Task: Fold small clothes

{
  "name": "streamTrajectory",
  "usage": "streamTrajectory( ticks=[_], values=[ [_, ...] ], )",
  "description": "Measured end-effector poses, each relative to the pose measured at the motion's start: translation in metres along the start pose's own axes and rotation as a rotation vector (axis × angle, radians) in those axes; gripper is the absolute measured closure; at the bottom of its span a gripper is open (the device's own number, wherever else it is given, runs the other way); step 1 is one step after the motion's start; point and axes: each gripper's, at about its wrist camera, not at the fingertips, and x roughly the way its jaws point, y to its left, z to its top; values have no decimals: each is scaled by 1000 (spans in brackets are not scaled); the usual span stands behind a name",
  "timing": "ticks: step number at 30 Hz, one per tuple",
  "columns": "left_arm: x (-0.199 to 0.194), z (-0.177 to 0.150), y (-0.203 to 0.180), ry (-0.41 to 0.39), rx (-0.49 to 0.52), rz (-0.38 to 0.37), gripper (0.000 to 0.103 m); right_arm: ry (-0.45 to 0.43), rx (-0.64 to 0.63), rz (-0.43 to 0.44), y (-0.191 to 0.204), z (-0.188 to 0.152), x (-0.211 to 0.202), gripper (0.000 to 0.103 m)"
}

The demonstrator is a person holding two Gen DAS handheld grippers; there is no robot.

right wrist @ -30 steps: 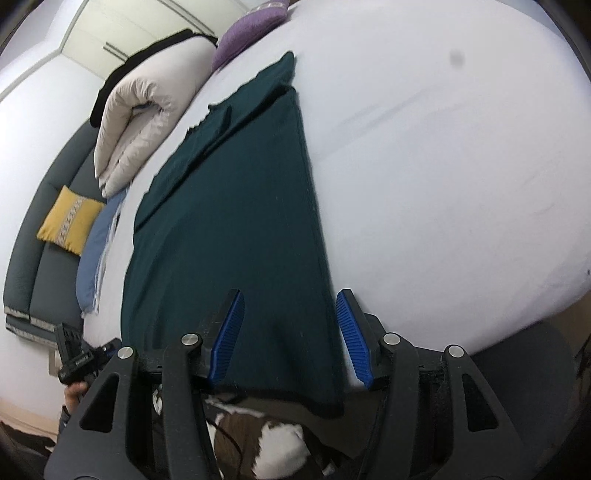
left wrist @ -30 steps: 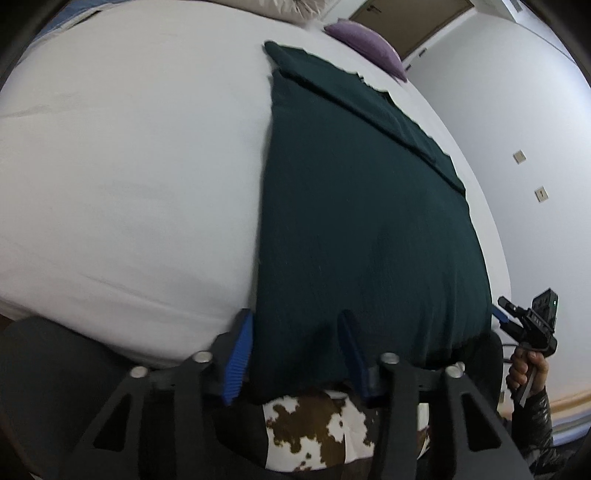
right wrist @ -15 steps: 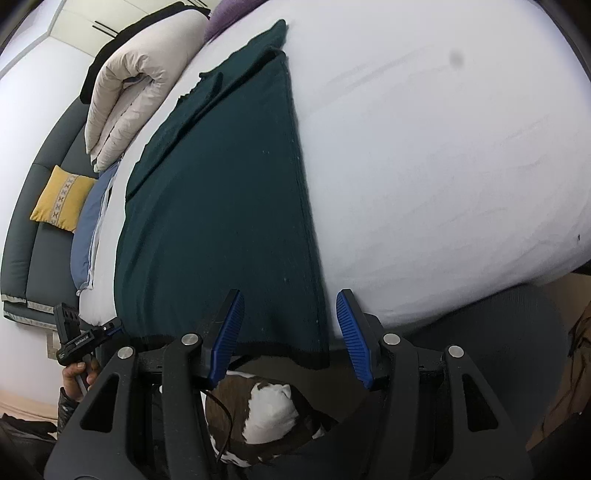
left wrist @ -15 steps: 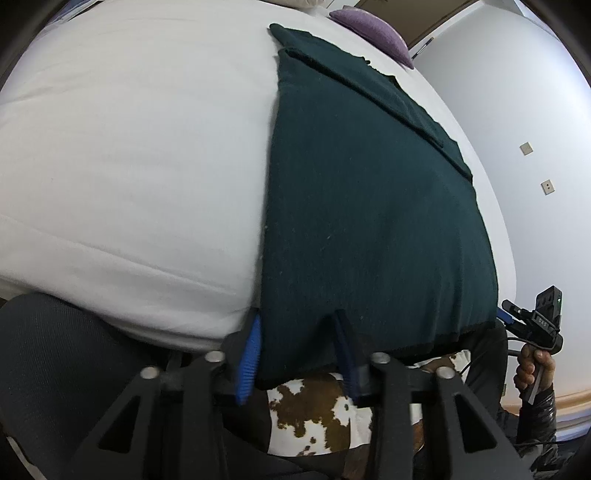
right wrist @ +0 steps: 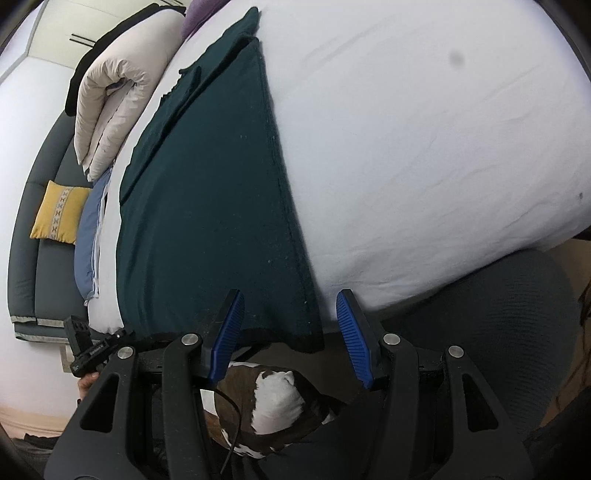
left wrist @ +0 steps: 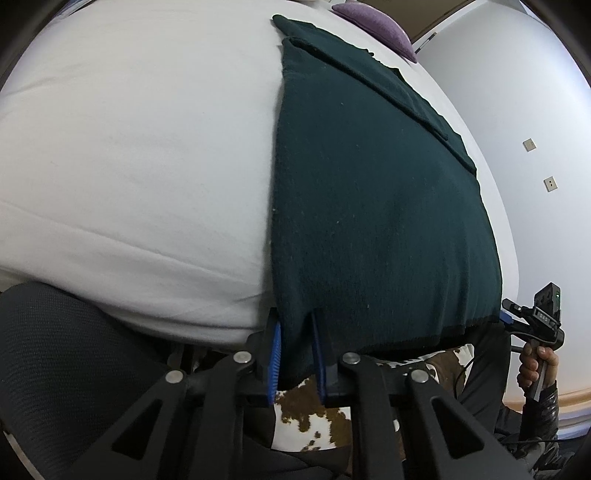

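A dark green garment (left wrist: 376, 192) lies flat on the white bed (left wrist: 129, 147), its near hem hanging over the bed's front edge. My left gripper (left wrist: 295, 354) is shut on the hem's near left corner. In the right wrist view the garment (right wrist: 207, 206) runs away from me, and my right gripper (right wrist: 291, 332) is open, its blue pads either side of the hem's near right corner without touching it. The right gripper also shows in the left wrist view (left wrist: 532, 321), at the garment's right corner.
A purple cushion (left wrist: 380, 26) lies at the bed's far end. A rolled beige duvet (right wrist: 114, 99), a blue pillow (right wrist: 88, 236) and a grey sofa with a yellow cushion (right wrist: 59, 210) stand to the left. A black chair back (right wrist: 491, 314) lies below the bed edge.
My left gripper has closed from open onto the hem's left corner. My right gripper has stayed open and moved closer to the hem's right corner.
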Motion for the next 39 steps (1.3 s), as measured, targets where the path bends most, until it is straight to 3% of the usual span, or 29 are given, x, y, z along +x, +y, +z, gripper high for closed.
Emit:
streamTrajectory(
  ticks=[3,7,11,15,22,31,39],
  values=[
    [0,-1,-1,1,10,2,94,12,-9,-9,2,2,9,52],
    [0,-2,-4,1,36,19,96,16,-21,-14,5,0,14,56],
    [-3,-2,-3,-1,44,15,97,13,-10,4,0,-3,13,97],
    [-12,-4,-3,-13,49,-6,97,-40,-22,31,3,-6,0,98],
    [-39,-4,8,-63,-25,-124,97,-83,-26,112,5,0,-23,98],
    [-62,5,15,-140,-155,-346,97,-147,-16,237,24,14,-35,98],
    [-72,30,13,-229,-260,-498,97,-239,0,365,57,58,-51,98]
  ],
)
